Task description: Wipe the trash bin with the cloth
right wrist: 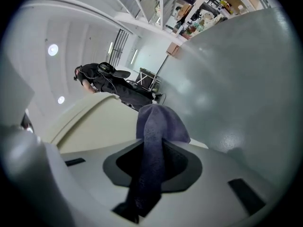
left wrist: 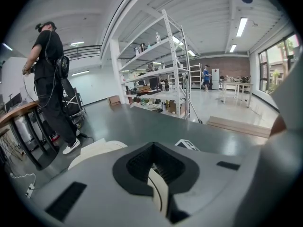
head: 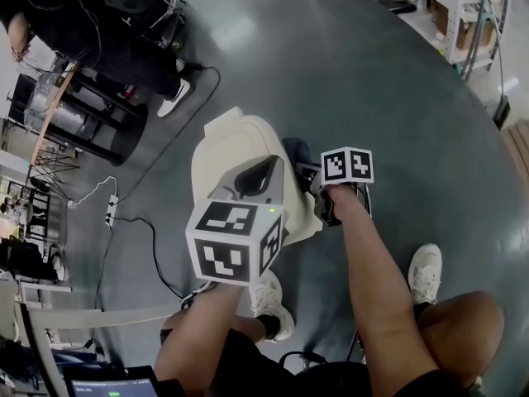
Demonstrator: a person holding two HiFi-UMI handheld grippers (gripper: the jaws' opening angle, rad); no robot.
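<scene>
At far left of the head view a person in black stood by a round stand. A white power strip with its cable lay on the grey floor nearer the wearer.

The left gripper sat over the near side of the cream trash bin, which stood on the floor ahead of the wearer's knees. In the left gripper view its jaws were closed to a narrow gap on a thin cream edge of the bin. The rest of the bin's top showed just beyond on the left.

The right gripper was at the bin's right side. In the right gripper view its jaws were clamped on the dark blue-grey cloth, whose free end bunched up past the jaw tips. The bin's cream wall lay directly behind the cloth; contact between them could not be confirmed. In the head view the cloth showed at the bin's right flank.

Metal shelving stood at far right.
</scene>
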